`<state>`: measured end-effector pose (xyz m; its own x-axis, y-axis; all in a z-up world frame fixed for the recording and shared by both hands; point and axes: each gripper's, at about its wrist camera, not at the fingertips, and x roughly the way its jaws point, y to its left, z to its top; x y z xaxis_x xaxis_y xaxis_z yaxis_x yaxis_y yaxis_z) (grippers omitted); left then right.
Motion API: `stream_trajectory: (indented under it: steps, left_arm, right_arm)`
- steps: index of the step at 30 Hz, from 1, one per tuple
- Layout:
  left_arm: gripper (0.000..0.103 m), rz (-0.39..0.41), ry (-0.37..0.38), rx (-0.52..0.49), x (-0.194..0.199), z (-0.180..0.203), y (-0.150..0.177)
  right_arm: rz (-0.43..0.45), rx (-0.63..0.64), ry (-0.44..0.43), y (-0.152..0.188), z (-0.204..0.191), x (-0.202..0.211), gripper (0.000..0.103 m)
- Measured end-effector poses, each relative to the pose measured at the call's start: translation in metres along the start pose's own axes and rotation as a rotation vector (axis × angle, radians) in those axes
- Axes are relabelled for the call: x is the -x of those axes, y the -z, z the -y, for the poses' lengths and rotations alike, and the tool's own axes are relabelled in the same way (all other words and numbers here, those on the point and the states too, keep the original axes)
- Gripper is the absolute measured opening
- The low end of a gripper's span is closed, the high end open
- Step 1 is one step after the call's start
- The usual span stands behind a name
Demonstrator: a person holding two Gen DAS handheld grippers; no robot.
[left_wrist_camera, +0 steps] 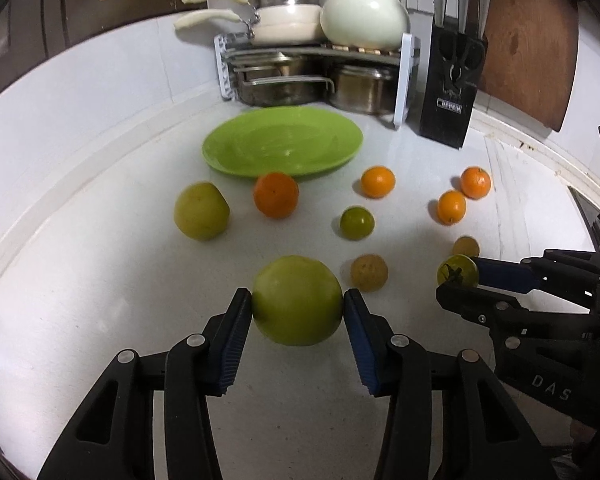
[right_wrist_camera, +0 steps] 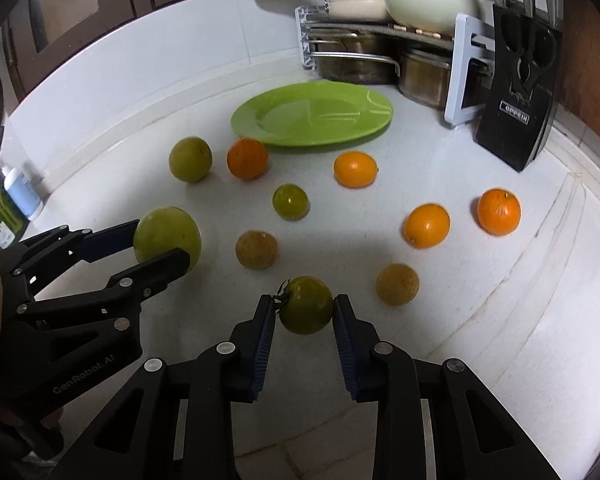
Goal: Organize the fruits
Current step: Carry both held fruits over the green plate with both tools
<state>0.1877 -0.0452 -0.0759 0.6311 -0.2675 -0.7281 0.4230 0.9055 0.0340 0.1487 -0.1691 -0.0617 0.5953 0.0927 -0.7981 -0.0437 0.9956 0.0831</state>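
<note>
My left gripper (left_wrist_camera: 298, 306) clamps a smooth, round green apple (left_wrist_camera: 297, 300) between its ribbed blue pads, in front of the glossy green plate (left_wrist_camera: 236, 148). My right gripper (right_wrist_camera: 305, 312) pinches a small dull-green tomato (right_wrist_camera: 307, 310), its dark stem pointing left toward one pad; probably lifted, though I can't be sure. Oranges lie scattered before the plate on the white counter (left_wrist_camera: 100, 280).
</note>
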Motion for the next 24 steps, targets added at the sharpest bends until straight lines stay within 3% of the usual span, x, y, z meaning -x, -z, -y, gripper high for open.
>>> stream_trajectory:
  steps: [11, 24]
  left_arm:
    - [0.043, 0.067, 0.001, 0.028, 0.018, 0.001, -0.016]
    - [0.043, 0.081, 0.022, 0.027, 0.013, 0.001, -0.037]
  right_arm:
    - [0.086, 0.028, -0.02, -0.027, 0.001, 0.019, 0.031]
    - [0.08, 0.015, -0.072, -0.044, 0.004, 0.011, 0.031]
